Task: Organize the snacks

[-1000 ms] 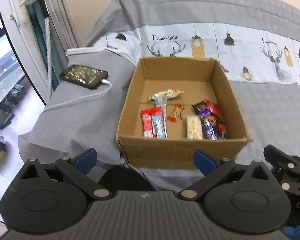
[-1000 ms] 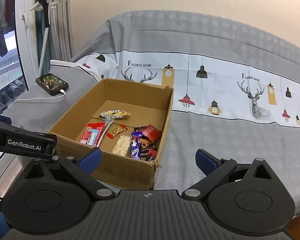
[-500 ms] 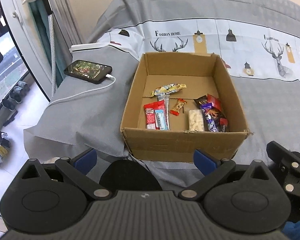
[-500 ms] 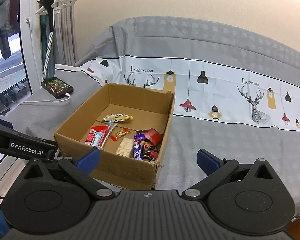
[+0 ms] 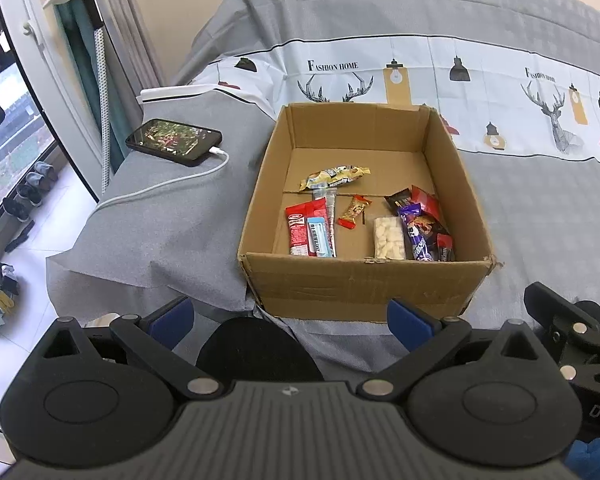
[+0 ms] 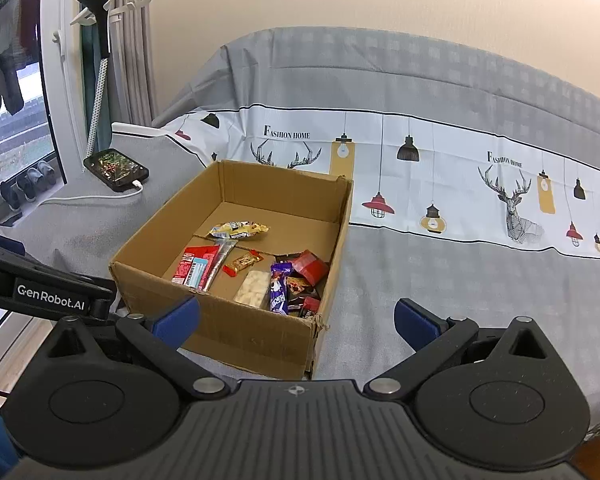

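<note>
- The left gripper (image 5: 288, 316) hangs just short of the cardboard box (image 5: 364, 284), its blue-tipped fingers (image 5: 408, 318) spread wide with nothing between them.
- The right gripper (image 6: 296, 320) is likewise spread and empty, near the box's front corner.
- The box sits open on a surface draped with a grey cloth (image 6: 460, 280).
- The snacks (image 5: 364, 220) lie loose on the box floor: a yellow packet (image 5: 334, 176) toward the back, a red bar (image 5: 300, 228) at the left, and a purple wrapper (image 6: 279, 286) at the right.
- A phone (image 5: 174, 142) with its cable plugged in rests left of the box, well apart.
</note>
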A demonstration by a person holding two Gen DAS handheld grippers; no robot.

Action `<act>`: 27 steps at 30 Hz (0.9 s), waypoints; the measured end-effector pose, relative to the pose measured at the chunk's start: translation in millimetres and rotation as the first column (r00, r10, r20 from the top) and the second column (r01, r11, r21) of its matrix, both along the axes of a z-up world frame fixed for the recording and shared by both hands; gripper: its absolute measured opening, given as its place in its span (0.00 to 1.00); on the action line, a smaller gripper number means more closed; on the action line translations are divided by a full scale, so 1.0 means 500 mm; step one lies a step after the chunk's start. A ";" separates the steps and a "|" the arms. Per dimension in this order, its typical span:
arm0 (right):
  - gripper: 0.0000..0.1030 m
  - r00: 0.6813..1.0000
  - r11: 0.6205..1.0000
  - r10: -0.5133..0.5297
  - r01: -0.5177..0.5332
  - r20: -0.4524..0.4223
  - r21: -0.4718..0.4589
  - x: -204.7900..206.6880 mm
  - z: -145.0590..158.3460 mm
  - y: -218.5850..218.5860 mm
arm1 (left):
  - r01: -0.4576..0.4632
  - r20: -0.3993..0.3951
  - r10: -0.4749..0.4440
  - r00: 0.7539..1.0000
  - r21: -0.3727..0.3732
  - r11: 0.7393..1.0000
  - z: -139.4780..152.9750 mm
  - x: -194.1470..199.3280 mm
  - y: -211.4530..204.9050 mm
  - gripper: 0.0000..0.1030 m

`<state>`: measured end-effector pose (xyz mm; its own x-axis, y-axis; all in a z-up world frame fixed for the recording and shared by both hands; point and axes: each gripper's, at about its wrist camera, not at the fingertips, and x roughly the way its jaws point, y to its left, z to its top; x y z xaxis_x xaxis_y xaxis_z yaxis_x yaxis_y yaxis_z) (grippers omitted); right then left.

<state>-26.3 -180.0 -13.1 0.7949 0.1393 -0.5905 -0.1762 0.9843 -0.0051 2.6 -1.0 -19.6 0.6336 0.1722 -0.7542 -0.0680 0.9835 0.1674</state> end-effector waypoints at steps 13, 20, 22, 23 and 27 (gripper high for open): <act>1.00 1.000 1.000 0.000 0.000 -0.001 0.001 0.001 -0.001 0.000 | 0.001 -0.005 -0.001 1.000 0.001 1.000 -0.001 0.000 -0.003 1.00; 1.00 1.000 1.000 0.000 0.000 -0.003 0.002 0.001 -0.002 -0.001 | 0.000 -0.008 0.000 1.000 0.003 1.000 -0.002 0.001 -0.003 1.00; 1.00 1.000 1.000 0.000 0.000 -0.003 0.002 0.002 -0.002 -0.001 | -0.002 -0.011 0.002 1.000 0.005 1.000 -0.004 0.002 -0.001 1.00; 1.00 1.000 1.000 0.000 0.000 -0.003 0.002 0.002 -0.002 -0.001 | -0.004 -0.013 0.004 1.000 0.006 1.000 -0.006 0.003 -0.001 1.00; 1.00 1.000 1.000 -0.001 0.001 -0.004 0.004 0.002 -0.003 -0.002 | -0.009 -0.019 0.009 1.000 0.012 1.000 -0.010 0.006 0.001 1.00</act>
